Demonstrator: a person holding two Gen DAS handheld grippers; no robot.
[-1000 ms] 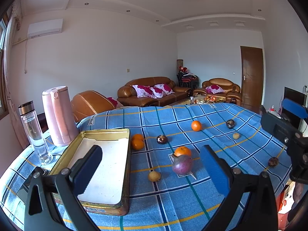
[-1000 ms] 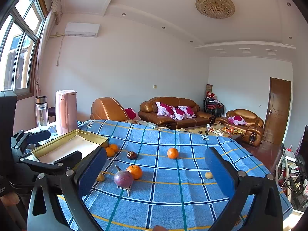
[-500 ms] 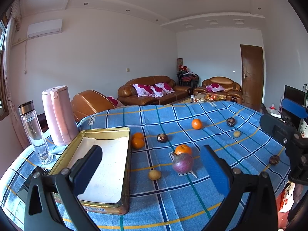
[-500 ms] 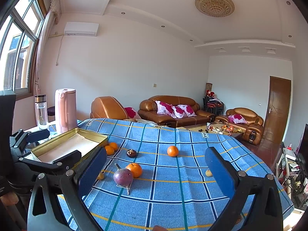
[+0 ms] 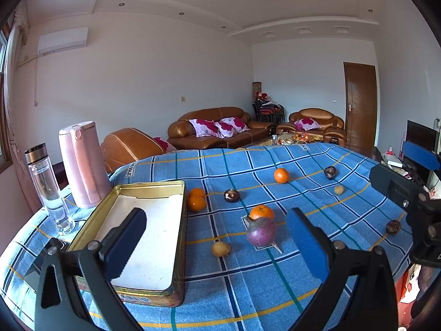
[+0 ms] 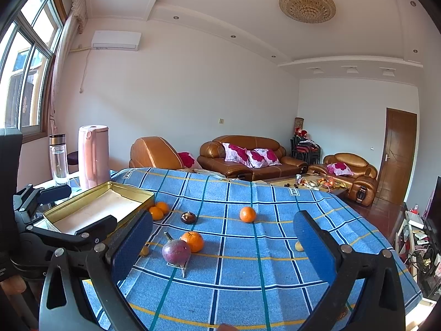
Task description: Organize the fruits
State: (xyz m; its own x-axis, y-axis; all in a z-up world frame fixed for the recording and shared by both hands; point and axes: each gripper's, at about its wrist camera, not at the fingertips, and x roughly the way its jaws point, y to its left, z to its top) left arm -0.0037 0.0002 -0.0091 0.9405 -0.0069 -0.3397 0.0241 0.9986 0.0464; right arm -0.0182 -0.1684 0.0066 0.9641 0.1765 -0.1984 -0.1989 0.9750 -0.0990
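Observation:
An empty gold tin tray (image 5: 176,251) (image 6: 82,204) lies on the left of the blue checked cloth. Scattered fruit: a purple passion fruit (image 5: 260,234) (image 6: 176,251) with an orange (image 5: 261,211) (image 6: 193,240) just behind it, two oranges (image 5: 196,198) (image 6: 158,210) by the tray, a lone orange (image 5: 281,175) (image 6: 247,214), dark mangosteens (image 5: 231,195) (image 6: 188,217), and small yellow fruits (image 5: 220,248) (image 6: 298,246). My left gripper (image 5: 217,237) is open and empty above the near edge. My right gripper (image 6: 223,242) is open and empty too.
A pink kettle (image 5: 82,165) and a glass bottle (image 5: 49,190) stand at the table's left edge behind the tray. More mangosteens (image 5: 329,172) lie toward the right edge. Sofas (image 5: 215,132) and a door (image 5: 361,104) are beyond the table.
Both views have shifted very slightly; the table and fruit sit a touch lower in the frames. Nothing on the table has moved and both grippers remain open.

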